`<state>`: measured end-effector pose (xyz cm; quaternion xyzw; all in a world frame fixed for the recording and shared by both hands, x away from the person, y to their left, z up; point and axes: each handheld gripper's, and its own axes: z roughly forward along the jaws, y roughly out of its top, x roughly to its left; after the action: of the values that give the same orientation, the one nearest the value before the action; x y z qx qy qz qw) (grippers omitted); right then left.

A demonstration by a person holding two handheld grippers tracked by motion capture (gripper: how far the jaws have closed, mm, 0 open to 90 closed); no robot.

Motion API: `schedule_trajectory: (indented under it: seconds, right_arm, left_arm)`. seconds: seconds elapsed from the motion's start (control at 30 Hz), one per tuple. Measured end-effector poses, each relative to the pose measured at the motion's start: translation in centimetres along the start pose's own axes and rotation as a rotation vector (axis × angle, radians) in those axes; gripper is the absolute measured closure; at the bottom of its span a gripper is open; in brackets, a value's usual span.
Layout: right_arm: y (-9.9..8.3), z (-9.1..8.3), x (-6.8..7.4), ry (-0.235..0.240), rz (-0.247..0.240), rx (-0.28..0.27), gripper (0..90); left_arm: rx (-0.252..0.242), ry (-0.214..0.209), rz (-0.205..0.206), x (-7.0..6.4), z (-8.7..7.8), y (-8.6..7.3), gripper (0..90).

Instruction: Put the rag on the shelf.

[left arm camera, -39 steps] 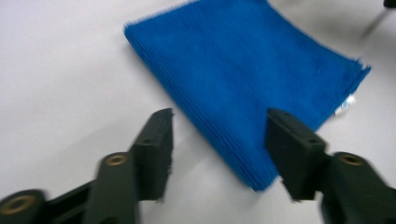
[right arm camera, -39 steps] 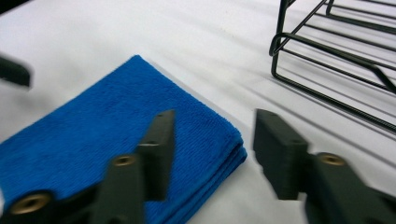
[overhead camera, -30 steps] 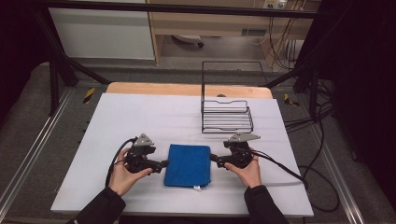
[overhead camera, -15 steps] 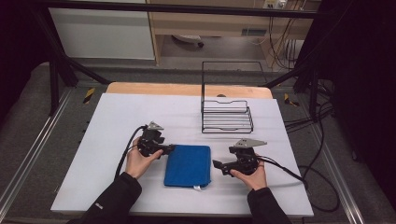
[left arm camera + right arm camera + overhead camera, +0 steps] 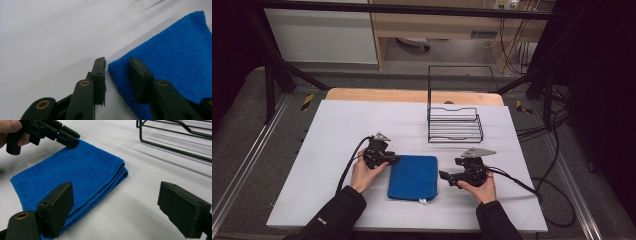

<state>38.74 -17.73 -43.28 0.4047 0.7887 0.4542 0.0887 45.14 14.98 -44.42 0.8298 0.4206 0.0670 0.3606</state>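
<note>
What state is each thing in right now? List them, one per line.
Blue cloth: folded in layers, lying flat on the table.
Left tongs: open, jaws at the cloth's far left corner, one over the cloth, one beside it.
Right tongs: wide open, just off the cloth's right edge, holding nothing.
Wire basket: upright, empty.

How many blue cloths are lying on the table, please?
1. The folded blue cloth lies on the white table, between the left gripper and the right gripper. None seems hidden.

Black sleeves point(image 5: 334, 215), black brass-riveted jaws.
</note>
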Motion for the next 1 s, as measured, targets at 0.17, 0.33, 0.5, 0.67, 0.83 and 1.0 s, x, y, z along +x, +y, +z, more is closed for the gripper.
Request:
schedule_trajectory:
  seconds: [0.17,0.33,0.5,0.67,0.83,1.0]
  right_arm:
    - [0.5,0.0,-0.3,-0.001,0.031,-0.034,20.2]
    - [1.2,1.0,-0.5,-0.029,0.049,-0.034,28.3]
    - [2.0,2.9,-0.7,-0.057,0.057,-0.009,37.7]
    - [2.3,5.2,-0.9,-0.074,0.072,0.037,46.4]
    - [2.1,6.1,-1.3,-0.079,0.094,0.064,55.7]
    - [2.0,6.3,-1.2,-0.047,0.105,0.081,65.3]
  left_arm:
    - [0.003,-0.023,-0.005,-0.1,0.0,-0.1,79.1]
    - [-0.007,-0.017,0.01,-0.3,0.1,-0.2,82.4]
    - [-0.01,-0.006,0.036,-0.5,0.1,-0.4,82.8]
    - [-0.031,-0.019,0.025,-0.3,0.1,-0.7,82.7]
    - [-0.036,-0.02,0.032,-0.3,0.1,-0.7,82.6]
    - [-0.037,-0.015,0.04,-0.4,0.1,-0.7,82.5]
